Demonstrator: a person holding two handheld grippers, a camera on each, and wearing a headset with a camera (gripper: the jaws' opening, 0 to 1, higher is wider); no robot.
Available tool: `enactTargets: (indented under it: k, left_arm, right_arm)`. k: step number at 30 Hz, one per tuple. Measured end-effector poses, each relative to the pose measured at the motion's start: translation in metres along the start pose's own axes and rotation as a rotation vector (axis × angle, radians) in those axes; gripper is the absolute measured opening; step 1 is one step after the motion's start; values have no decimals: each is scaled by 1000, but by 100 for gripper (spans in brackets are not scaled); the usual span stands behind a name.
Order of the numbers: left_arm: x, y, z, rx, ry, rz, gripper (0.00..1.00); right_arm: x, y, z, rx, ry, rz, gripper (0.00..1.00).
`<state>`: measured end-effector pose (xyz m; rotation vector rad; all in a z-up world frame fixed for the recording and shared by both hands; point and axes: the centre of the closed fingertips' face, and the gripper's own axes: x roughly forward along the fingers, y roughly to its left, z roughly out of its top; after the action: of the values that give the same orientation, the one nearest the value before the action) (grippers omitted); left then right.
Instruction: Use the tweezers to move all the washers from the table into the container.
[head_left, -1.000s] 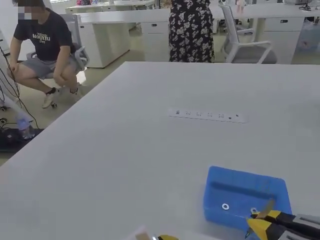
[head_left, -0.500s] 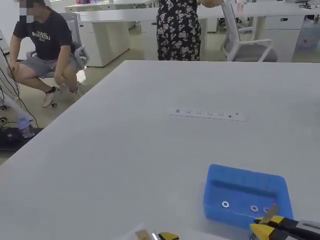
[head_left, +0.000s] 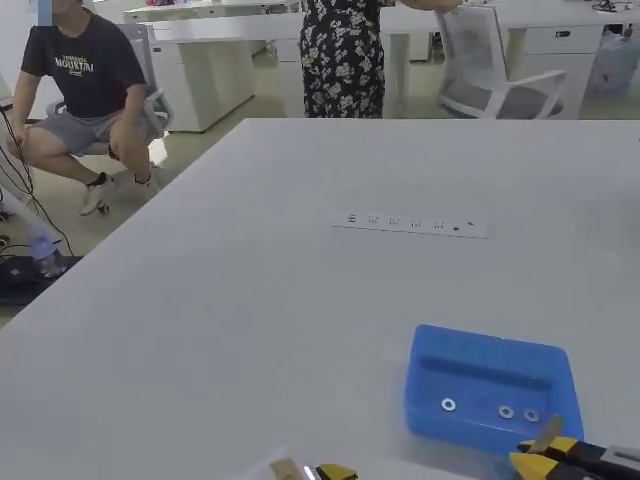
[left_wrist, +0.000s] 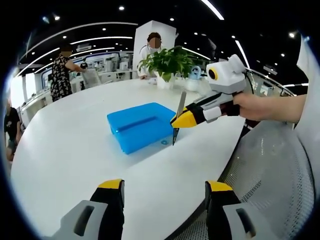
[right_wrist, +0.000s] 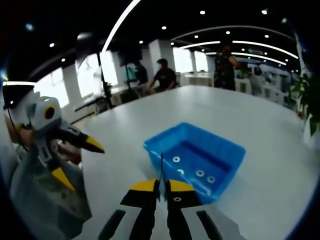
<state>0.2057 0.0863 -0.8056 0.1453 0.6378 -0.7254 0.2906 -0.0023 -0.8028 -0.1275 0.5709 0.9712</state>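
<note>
The blue container (head_left: 488, 362) stands near the table's front edge with three washers (head_left: 506, 411) inside. My right gripper (head_left: 530, 458) is just in front of it, shut on the tweezers (head_left: 546, 435). In the right gripper view the tweezers (right_wrist: 161, 170) stick out of the shut gripper (right_wrist: 160, 187) toward the container (right_wrist: 222, 150). In the left gripper view the tweezers (left_wrist: 178, 117) point down at a loose washer (left_wrist: 164, 142) on the table beside the container (left_wrist: 137, 127). My left gripper (left_wrist: 165, 186) is open and holds nothing; its yellow tip (head_left: 335, 472) shows at the head view's bottom edge.
A white power strip (head_left: 412, 225) lies mid-table, beyond the container. Past the far edge stand white desks, an office chair (head_left: 495, 70), a seated person (head_left: 80, 85) and a standing person (head_left: 342, 55). A potted plant (left_wrist: 167, 62) stands at the table's end.
My right gripper drew the tweezers back from above the container toward the near edge. A third washer now shows in the container. The standing person walked left.
</note>
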Motion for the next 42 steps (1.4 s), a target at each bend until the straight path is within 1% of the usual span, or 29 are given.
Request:
enactTargets:
  k: [4,9,10,15,18,20,21,22,23,24,27,34,40,41,42]
  left_arm:
    - [0,0,-1,2,4,0,65]
    - [0,0,-2,0,7,1,65]
    - [0,1,-2,1,7,1,65]
    - [1,0,-2,4,9,1,65]
    - [1,0,-2,5,10,0,65]
    - [1,0,-2,4,10,1,65]
    - [1,0,-2,4,10,1,65]
    - [1,0,-2,4,9,2,65]
    - [1,0,-2,6,10,1,65]
    - [1,0,-2,6,10,0,65]
    - [1,1,-2,6,11,1,65]
    - [1,0,-3,7,13,-2,65]
    - [1,-1,-3,11,17,-4,64]
    - [1,-1,-3,12,17,-4,64]
    - [1,-1,-3,12,16,-5,64]
  right_arm:
    - [1,-3,-2,-4,6,-4,4]
    - [4,-2,-10,-21,32,-2,4]
    - [4,-2,-9,-21,22,-1,4]
    - [3,-1,-10,-40,31,1,4]
    - [2,1,-10,-73,36,-3,3]
    - [2,2,-10,-90,39,1,2]
    - [3,3,-10,-116,41,10,2]
    - [3,4,-11,-116,41,12,2]
    - [4,4,-11,-138,44,12,1]
    - [4,5,-11,-142,44,10,1]
    - [4,3,-10,-134,41,9,1]
    - [4,-1,-9,-75,18,10,1]
    - [3,-2,-9,-65,16,10,1]
    - [3,-3,-8,-31,9,11,1]
    - [3,-4,-6,-24,-6,6,1]
